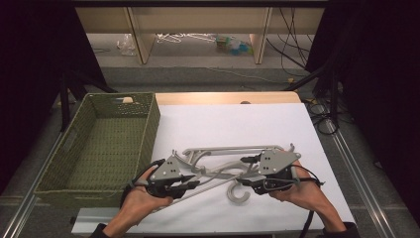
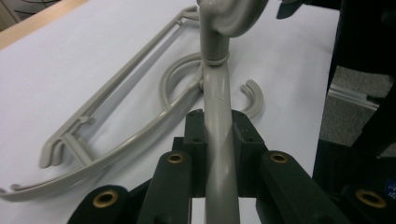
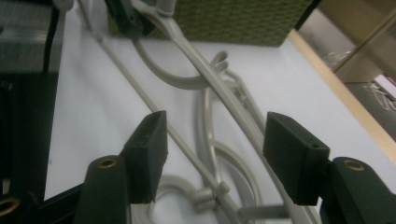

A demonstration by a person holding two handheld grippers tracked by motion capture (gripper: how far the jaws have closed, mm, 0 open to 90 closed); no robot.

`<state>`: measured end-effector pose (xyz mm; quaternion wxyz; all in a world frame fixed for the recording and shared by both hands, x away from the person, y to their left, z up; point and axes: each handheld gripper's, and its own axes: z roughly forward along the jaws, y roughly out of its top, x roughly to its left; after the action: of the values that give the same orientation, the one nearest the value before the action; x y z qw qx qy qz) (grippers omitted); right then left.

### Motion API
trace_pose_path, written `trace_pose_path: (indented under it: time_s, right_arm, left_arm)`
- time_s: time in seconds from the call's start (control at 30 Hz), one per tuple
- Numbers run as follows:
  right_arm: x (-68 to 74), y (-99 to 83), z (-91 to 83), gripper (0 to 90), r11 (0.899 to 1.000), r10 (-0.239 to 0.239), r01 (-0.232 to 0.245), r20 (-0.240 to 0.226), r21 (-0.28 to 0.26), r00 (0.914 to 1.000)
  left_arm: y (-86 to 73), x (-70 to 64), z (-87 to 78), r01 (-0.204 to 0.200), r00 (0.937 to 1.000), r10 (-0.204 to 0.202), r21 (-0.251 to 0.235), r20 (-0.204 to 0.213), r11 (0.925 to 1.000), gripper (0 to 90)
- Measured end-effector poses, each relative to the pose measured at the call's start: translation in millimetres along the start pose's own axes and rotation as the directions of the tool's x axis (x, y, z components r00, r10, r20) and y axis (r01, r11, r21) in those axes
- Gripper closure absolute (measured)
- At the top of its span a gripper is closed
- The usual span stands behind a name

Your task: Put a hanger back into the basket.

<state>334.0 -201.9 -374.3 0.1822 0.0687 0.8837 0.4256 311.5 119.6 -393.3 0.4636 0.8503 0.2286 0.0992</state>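
A white sheet point(image 1: 237, 124) is spread over the table, with a strip of pale wood edge point(image 1: 223, 97) left bare at the far side. A green woven basket point(image 1: 143, 134) is parked at the left end, right up against the sheet. Behind the table, a grey floor is seen with loose cables point(image 1: 292, 54), some wooden frame legs point(image 1: 141, 42), and a bit of clutter that's too small to be made out. Dark curtains are hung on both sides.

Both forearms are brought in from the bottom of the high view, low over the near half of the sheet, wrists angled inward so the grippers are pointed at each other. The left gripper point(image 1: 190, 184) is clamped on the shoulder bar of a grey plastic hanger point(image 2: 215, 116); in the left gripper view the bar is pinched tight between the two pads. A second grey hanger point(image 2: 116, 121) is laid flat on the sheet just beside it, hooks tangled close together mid-table.

The right gripper point(image 3: 215, 154) is held with its jaws spread wide, and the hangers' bars are seen between them, nothing touched.
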Motion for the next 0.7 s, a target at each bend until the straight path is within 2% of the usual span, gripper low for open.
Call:
trace_pose_path:
  time_s: [0.03,0.07,0.13,0.2,0.23,0.27,0.3,0.37,0.43,0.5,0.57,0.6,0.7]
  right_arm:
    - [2.3,0.6,-4.6,38.6,0.998,0.045,-0.044,0.030,-0.037,0.9985]
    - [2.3,0.6,-4.6,38.6,0.998,0.045,-0.044,0.030,-0.037,0.9985]
    - [6.6,0.0,-10.6,37.8,0.993,0.091,-0.086,0.067,-0.083,0.9936]
    - [8.0,-0.8,-12.2,37.9,0.991,0.098,-0.090,0.080,-0.094,0.9920]
    - [9.6,-1.7,-14.1,37.9,0.991,0.098,-0.089,0.095,-0.101,0.9907]
    - [11.1,-2.9,-16.1,37.9,0.990,0.103,-0.092,0.099,-0.104,0.9897]
    - [12.8,-4.6,-17.9,37.9,0.989,0.109,-0.096,0.106,-0.114,0.9884]
    - [16.3,-8.6,-20.1,37.8,0.988,0.117,-0.105,0.102,-0.117,0.9879]
    - [19.7,-13.3,-19.9,37.6,0.988,0.117,-0.105,0.102,-0.112,0.9879]
    - [23.3,-19.2,-17.6,37.4,0.988,0.129,-0.120,0.084,-0.099,0.9881]
    - [25.0,-23.3,-15.3,37.2,0.987,0.138,-0.131,0.079,-0.090,0.9873]
    - [25.3,-25.2,-14.3,37.2,0.987,0.140,-0.134,0.075,-0.083,0.9873]
    - [25.5,-28.4,-12.5,36.9,0.986,0.150,-0.144,0.075,-0.080,0.9859]
  left_arm:
    - [2.8,2.7,-6.4,0.025,0.9997,-0.025,-0.016,-0.007,0.9996,78.8]
    - [2.8,2.7,-6.4,0.025,0.9997,-0.025,-0.016,-0.007,0.9996,78.8]
    - [5.3,5.4,-12.2,0.041,0.9991,-0.041,-0.029,-0.009,0.9987,78.8]
    - [9.7,8.7,-19.8,0.052,0.9986,-0.052,-0.035,-0.011,0.9980,78.8]
    - [12.6,9.7,-24.6,0.081,0.9966,-0.082,-0.054,-0.012,0.9952,78.8]
    - [16.8,13.1,-31.1,0.081,0.9966,-0.081,-0.061,-0.009,0.9948,78.8]
    - [20.7,14.8,-36.3,0.101,0.9947,-0.102,-0.077,-0.007,0.9919,78.8]
    - [29.5,18.2,-48.0,0.106,0.9941,-0.107,-0.085,-0.017,0.9908,78.8]
    - [37.6,21.1,-62.7,0.094,0.9934,-0.099,-0.080,-0.058,0.9923,78.8]
    - [40.8,26.7,-73.9,0.084,0.9931,-0.091,-0.097,-0.074,0.9917,78.8]
    - [41.1,33.2,-84.1,0.111,0.9884,-0.122,-0.117,-0.090,0.9869,78.8]
    - [40.9,38.0,-88.7,0.105,0.9878,-0.118,-0.121,-0.102,0.9870,78.8]
    - [38.4,51.6,-100.1,0.131,0.9791,-0.150,-0.136,-0.138,0.9820,78.8]
